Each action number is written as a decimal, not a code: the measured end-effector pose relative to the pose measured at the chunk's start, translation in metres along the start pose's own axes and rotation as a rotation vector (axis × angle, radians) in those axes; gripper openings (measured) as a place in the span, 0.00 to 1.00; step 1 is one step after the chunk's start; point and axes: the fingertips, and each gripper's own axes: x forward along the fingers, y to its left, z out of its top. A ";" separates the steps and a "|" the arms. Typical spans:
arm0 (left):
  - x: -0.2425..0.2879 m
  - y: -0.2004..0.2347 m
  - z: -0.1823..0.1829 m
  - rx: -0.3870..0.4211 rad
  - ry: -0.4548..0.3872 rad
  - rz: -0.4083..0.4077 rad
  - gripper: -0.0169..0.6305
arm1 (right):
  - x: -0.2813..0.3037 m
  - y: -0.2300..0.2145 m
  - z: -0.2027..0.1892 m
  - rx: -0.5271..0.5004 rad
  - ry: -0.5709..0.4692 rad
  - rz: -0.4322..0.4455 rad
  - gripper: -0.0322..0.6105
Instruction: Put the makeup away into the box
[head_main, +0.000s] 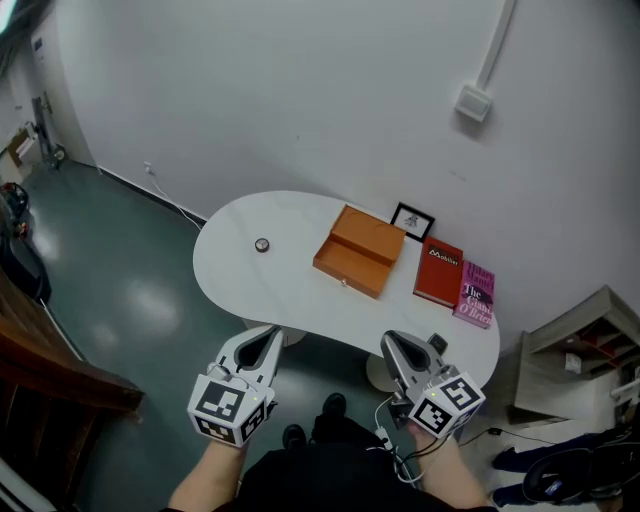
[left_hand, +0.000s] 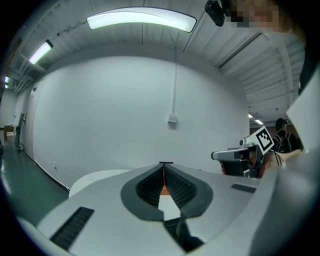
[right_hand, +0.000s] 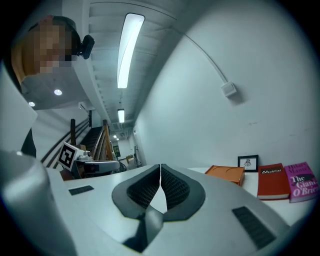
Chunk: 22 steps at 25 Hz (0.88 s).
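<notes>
Left tool (head_main: 266, 338) and right tool (head_main: 394, 345) hang pressed together, empty, before the bench (head_main: 230, 290). The small round makeup item (head_main: 262, 245) (probably light, hard, slippery) lies left of the orange box (head_main: 360, 250); pinch across its rim.

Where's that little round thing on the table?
In the head view, the small round item lies alone on the left part of the white table, left of the orange box.
</notes>
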 end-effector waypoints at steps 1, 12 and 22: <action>0.011 0.002 -0.001 0.002 0.008 -0.008 0.05 | 0.004 -0.010 0.001 0.006 -0.001 -0.007 0.11; 0.172 0.007 0.012 0.050 0.079 -0.078 0.05 | 0.050 -0.154 0.025 0.067 -0.030 -0.055 0.11; 0.267 -0.011 0.024 0.072 0.093 -0.203 0.05 | 0.063 -0.217 0.026 0.098 -0.013 -0.092 0.11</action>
